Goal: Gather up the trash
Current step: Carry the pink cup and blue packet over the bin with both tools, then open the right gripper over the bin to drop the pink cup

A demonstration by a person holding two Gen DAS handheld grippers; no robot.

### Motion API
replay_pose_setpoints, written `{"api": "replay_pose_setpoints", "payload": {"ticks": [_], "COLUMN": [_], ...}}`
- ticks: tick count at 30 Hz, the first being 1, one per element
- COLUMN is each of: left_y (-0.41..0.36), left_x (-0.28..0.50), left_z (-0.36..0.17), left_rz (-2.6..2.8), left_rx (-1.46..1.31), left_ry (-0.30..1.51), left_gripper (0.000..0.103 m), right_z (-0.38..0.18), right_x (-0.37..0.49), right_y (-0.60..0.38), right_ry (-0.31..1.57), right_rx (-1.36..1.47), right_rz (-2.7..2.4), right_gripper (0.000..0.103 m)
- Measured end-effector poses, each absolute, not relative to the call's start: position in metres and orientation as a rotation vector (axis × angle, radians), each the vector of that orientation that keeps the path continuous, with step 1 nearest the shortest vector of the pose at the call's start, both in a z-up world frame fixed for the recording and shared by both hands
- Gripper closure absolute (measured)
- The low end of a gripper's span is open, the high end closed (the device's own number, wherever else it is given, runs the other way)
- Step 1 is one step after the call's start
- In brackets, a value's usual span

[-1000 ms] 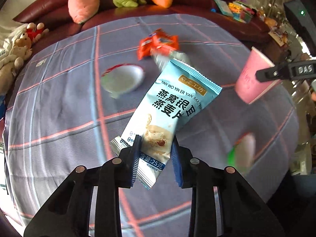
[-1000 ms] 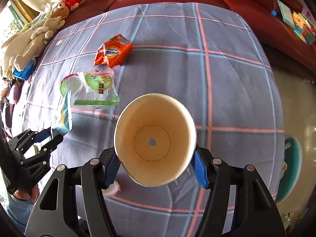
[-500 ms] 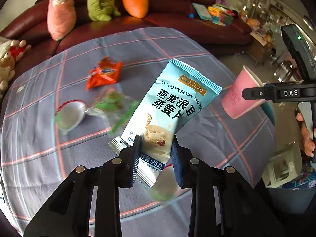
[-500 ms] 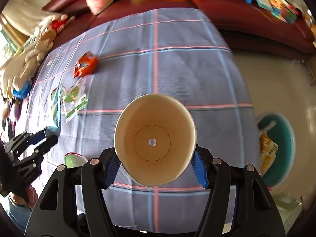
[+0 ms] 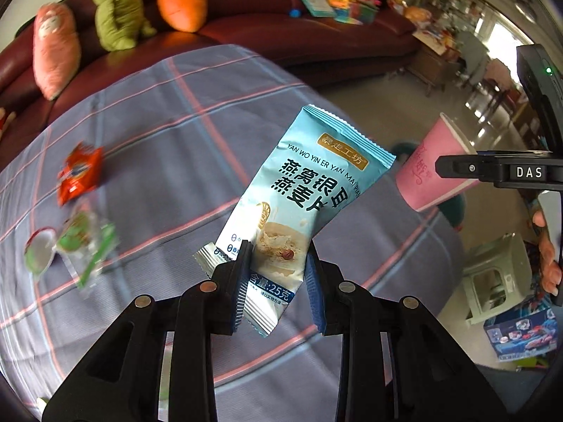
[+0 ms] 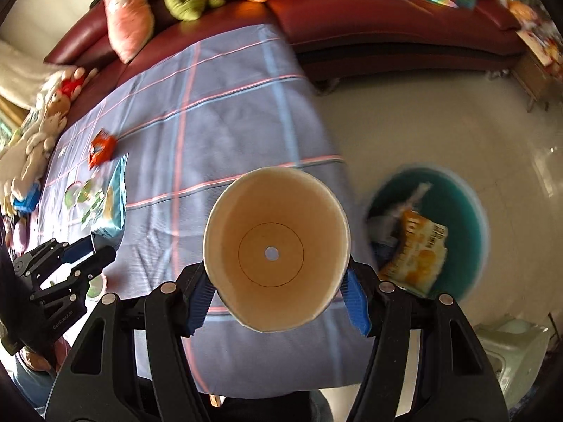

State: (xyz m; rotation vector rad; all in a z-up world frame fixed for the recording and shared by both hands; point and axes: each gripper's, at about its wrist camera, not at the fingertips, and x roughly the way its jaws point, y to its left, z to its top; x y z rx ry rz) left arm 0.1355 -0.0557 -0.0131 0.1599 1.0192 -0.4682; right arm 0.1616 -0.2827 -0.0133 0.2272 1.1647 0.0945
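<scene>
A: What does the left gripper [image 5: 276, 274] hold?
B: A blue snack packet [image 5: 302, 207], clamped above the desk [image 5: 169, 133].
A: And the right gripper [image 6: 276, 297]?
B: Closed on a paper cup [image 6: 276, 251], near the teal bin [image 6: 464, 232].

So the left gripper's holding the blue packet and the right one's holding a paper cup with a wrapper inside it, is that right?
Not quite. The paper cup in the right gripper is empty; the right wrist view looks straight into it and shows only its bare bottom. The rest holds: the left gripper is shut on the blue packet.
</scene>
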Motion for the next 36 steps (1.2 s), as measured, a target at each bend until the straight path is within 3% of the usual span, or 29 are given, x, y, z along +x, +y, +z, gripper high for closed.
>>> {"api": "replay_pose_setpoints", "payload": {"ticks": [16,32,36], "left_y": [-0.194,-0.257,-0.258], "left_x": [0.136,0.153,0.156], "left_z": [-0.029,-0.044,-0.049], "left_rz": [-0.613,-0.667,-0.665], "left_rx": [0.266,0.256,0.252], "left_ry": [1.057,1.085,1.092], "left_gripper": [0.072,0.072,0.072], "right_z": [-0.036,-0.067,-0.071], "right_x": [0.115,0.129,0.137], "right_y": [-0.438,-0.475,-0.474], "right_ry": [1.148,1.251,1.271], "right_rx": [0.382,0.39,0.385], "right_rz": [-0.115,-0.157,-0.147], "right_gripper": [0.042,0.041,0.035]}}
